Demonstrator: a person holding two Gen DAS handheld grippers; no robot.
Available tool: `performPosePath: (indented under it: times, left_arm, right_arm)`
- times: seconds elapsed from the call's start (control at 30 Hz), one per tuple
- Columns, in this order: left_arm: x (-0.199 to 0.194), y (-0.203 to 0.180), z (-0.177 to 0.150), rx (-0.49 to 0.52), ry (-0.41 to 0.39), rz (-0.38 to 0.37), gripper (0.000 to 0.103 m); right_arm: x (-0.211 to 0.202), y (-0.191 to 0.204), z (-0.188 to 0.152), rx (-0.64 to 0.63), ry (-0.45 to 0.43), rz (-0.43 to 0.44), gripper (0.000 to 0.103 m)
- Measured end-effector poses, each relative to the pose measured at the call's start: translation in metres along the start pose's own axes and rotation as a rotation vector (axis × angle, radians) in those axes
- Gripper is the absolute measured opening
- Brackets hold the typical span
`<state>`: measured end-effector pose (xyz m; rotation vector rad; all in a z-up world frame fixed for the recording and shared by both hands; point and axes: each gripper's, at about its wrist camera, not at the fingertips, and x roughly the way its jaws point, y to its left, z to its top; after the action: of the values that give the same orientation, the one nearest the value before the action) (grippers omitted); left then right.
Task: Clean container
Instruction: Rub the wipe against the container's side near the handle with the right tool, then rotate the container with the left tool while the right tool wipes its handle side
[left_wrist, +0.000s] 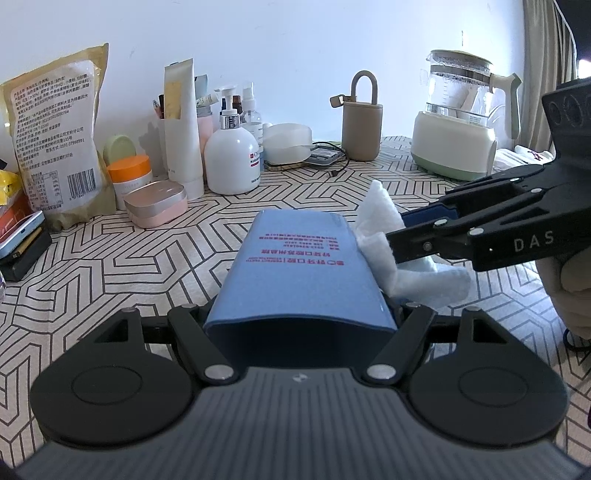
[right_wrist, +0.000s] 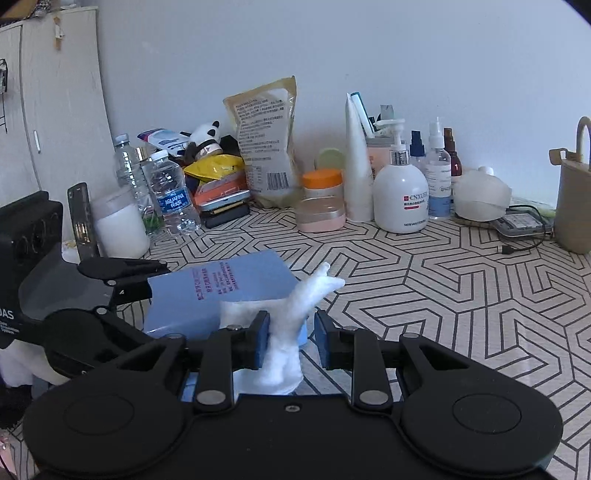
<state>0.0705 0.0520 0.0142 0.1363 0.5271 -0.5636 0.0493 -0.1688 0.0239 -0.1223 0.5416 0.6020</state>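
On the patterned table (left_wrist: 110, 258), the left wrist view shows the left gripper (left_wrist: 301, 314) clamped on the blue container (left_wrist: 295, 266) while the right gripper (left_wrist: 399, 236) presses a white cloth (left_wrist: 384, 221) against its side. In the right wrist view, that cloth (right_wrist: 288, 332) sits between pads (right_wrist: 260, 339) with a visible gap on one side, so I cannot tell the grip. Wiping seems underway; next, sweep across.

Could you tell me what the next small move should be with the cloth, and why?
Probably slide the white cloth along the blue container's side. The left gripper has its jaws clamped on the container, holding it off the table. The cloth sits in the right gripper, bunched against the container's edge, so a wiping stroke seems next.
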Motion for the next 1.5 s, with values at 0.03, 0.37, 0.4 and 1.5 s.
performPosePath:
  times: [0.03,0.37,0.4,1.5]
  left_arm:
    - [-0.001,-0.002,0.0,0.0,0.0,0.0,0.074]
    - [-0.004,-0.014,0.002,-0.008,-0.004,0.015,0.075]
    - [-0.005,-0.016,0.002,-0.007,-0.004,0.015,0.075]
    - [-0.083,-0.103,-0.001,0.165,-0.13,0.076,0.102]
  right_arm:
    - [0.0,-0.001,0.0,0.001,0.0,-0.002,0.03]
    - [-0.004,-0.004,-0.007,0.015,0.004,-0.001,0.03]
    - [-0.004,-0.006,-0.007,0.03,0.01,0.016,0.03]
    - [-0.028,-0.017,-0.012,0.119,0.0,0.02,0.021]
